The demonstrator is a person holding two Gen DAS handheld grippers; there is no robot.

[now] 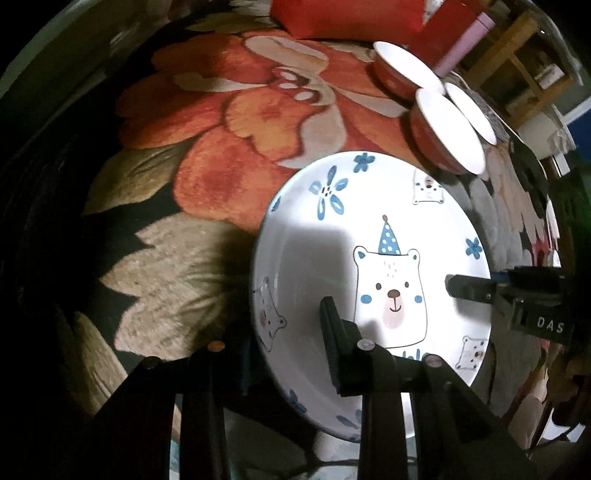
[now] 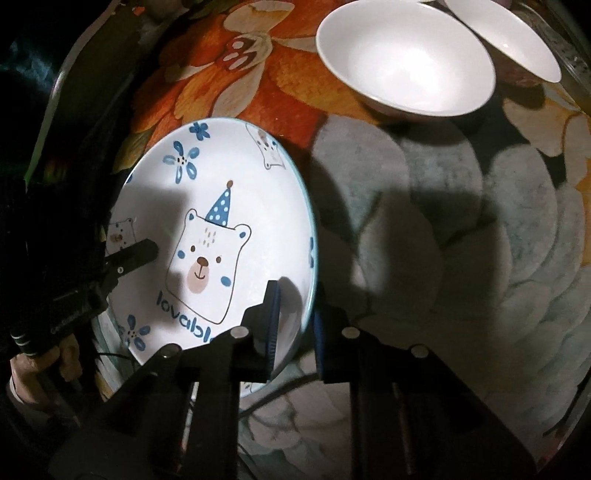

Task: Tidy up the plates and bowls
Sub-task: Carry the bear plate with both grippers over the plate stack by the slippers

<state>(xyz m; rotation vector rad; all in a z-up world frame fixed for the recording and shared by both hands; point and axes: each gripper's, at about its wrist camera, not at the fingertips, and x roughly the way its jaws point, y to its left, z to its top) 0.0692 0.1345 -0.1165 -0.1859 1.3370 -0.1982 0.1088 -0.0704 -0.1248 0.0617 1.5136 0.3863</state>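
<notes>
A white plate with a blue party-hat bear (image 1: 369,266) (image 2: 221,236) is held between both grippers above the flowered cloth. My left gripper (image 1: 288,332) straddles its left rim, one finger (image 1: 332,332) on the plate's face, the other hidden behind the rim. My right gripper (image 2: 295,317) straddles the right rim with a finger on each side; its finger also shows in the left wrist view (image 1: 469,288). The left finger shows in the right wrist view (image 2: 136,254). Red bowls with white insides (image 1: 447,129) (image 1: 406,70) stand beyond; one bowl (image 2: 406,55) is near.
A third white bowl (image 2: 506,33) (image 1: 469,110) sits behind the others at the table's far right. Red cushions or boxes (image 1: 347,14) and a wooden shelf (image 1: 517,55) lie beyond the table. The flowered cloth (image 2: 443,221) spreads to the right of the plate.
</notes>
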